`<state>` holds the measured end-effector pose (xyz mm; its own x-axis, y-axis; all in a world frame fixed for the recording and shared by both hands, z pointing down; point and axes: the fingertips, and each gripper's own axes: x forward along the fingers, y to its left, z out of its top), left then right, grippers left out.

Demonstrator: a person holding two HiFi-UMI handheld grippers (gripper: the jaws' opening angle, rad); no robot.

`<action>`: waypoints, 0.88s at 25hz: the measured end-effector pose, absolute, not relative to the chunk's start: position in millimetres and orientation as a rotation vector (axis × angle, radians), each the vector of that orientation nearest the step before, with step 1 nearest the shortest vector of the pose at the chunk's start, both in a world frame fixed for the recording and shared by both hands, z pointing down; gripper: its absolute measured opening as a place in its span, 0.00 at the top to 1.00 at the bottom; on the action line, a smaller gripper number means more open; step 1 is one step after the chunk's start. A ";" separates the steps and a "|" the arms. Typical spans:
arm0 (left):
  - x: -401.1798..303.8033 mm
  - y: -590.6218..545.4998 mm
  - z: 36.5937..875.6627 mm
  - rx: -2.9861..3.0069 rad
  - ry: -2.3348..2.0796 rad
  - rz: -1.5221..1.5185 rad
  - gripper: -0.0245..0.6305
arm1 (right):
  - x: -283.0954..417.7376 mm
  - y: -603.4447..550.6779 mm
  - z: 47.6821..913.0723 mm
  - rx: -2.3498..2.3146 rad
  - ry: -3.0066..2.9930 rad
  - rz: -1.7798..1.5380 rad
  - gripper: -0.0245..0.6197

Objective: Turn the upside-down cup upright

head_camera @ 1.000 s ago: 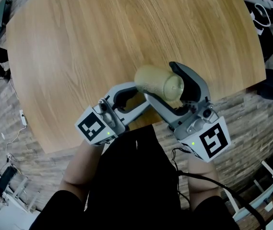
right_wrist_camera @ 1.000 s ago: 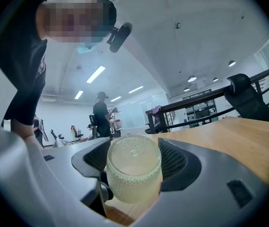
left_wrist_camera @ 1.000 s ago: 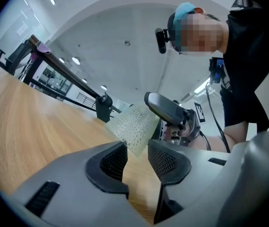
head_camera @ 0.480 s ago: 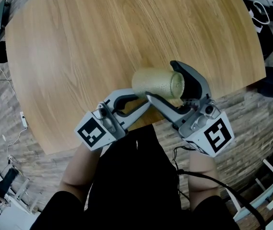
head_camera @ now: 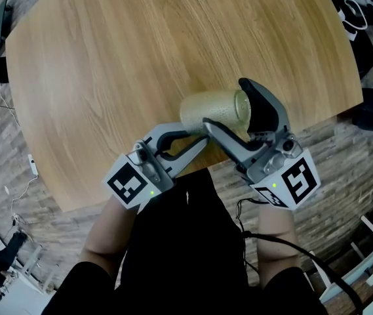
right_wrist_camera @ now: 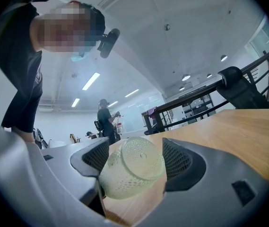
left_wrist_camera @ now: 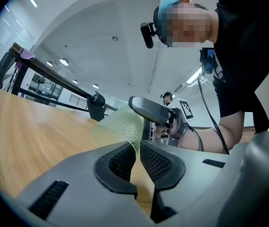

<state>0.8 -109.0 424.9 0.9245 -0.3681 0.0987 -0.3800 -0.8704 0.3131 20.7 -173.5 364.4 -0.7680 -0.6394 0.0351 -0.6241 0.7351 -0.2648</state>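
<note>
A pale green, dimpled, see-through cup (head_camera: 209,109) lies on its side in the air over the near edge of the round wooden table (head_camera: 140,44). Its base points right. My right gripper (head_camera: 229,107) is shut on the cup's body, one pad on each side, and in the right gripper view the cup (right_wrist_camera: 132,174) turns its base to the camera between those jaws (right_wrist_camera: 134,162). My left gripper (head_camera: 199,140) comes in from the lower left. Its jaws have just been closing and now pinch the thin wall of the cup (left_wrist_camera: 120,124) at the rim (left_wrist_camera: 136,157).
The table's front edge (head_camera: 173,176) lies just under both grippers, with a patterned floor (head_camera: 343,149) beyond it. A black cable (head_camera: 284,248) trails from the right gripper. Dark gear (head_camera: 363,18) sits off the table at the upper right. Another person (right_wrist_camera: 107,119) stands far behind.
The left jaws, open a second ago, have closed onto the cup's rim. The cup has rolled so its base faces more to the right, and the right gripper has shifted slightly right.
</note>
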 end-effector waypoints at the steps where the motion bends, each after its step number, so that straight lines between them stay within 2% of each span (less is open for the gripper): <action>1: 1.5 -109.5 426.1 2.760 -0.564 0.069 0.90 | 21.9 -173.8 365.4 -1.056 2.872 -0.406 0.50; 17: -8.3 -121.2 440.7 2.801 -0.749 0.278 0.93 | 40.4 -183.1 377.2 -1.267 2.896 -0.334 0.50; 22: -10.1 -127.1 439.9 2.869 -0.757 0.428 0.93 | 38.2 -175.4 389.4 -1.341 3.082 -0.107 0.50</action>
